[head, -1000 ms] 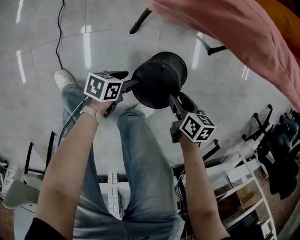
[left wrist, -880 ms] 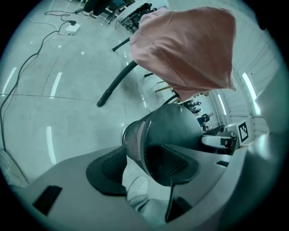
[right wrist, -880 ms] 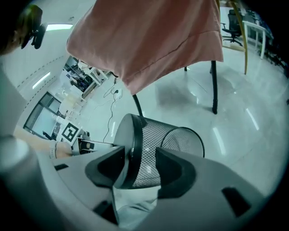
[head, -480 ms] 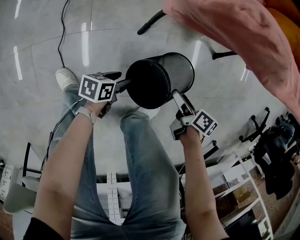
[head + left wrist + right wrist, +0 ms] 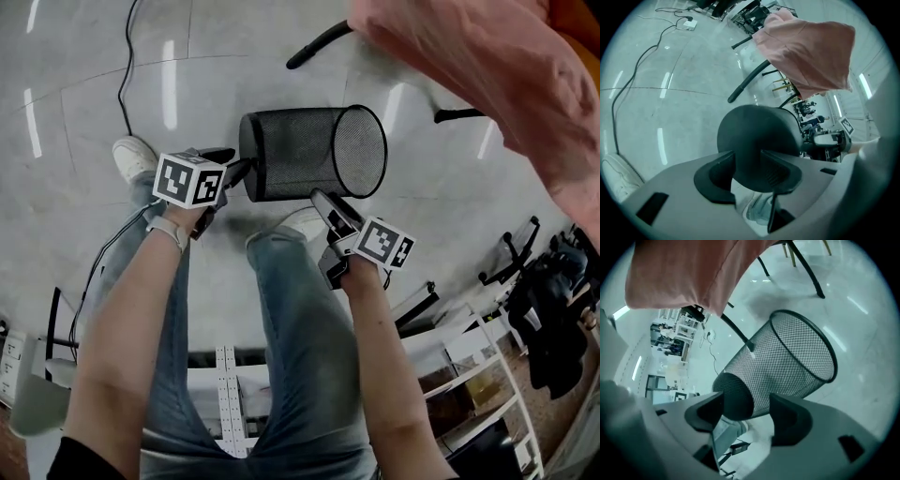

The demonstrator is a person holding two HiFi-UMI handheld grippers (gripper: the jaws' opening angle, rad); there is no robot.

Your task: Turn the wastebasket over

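The black mesh wastebasket (image 5: 300,155) lies on its side over the grey floor, solid base to the left and open mouth to the right. My left gripper (image 5: 239,173) sits at the base end. In the left gripper view the dark base (image 5: 757,136) fills the space just beyond the left gripper (image 5: 747,161); its jaws are closing and nothing is pinched between them. My right gripper (image 5: 323,202) is just under the basket's side. In the right gripper view the mesh wall (image 5: 787,366) lies past the right gripper (image 5: 746,408), whose jaws are also closing on nothing.
A pink cloth (image 5: 487,84) hangs over the upper right. Black chair legs (image 5: 319,42) stand behind the basket. A cable (image 5: 127,66) runs across the floor at left. The person's jeans (image 5: 281,328) and white shoe (image 5: 131,155) are below the basket. Shelving (image 5: 469,394) is at lower right.
The wastebasket has tipped from base-toward-me to lying on its side, mouth to the right. Both grippers sank with it, and the right one slid from its side to beneath it.
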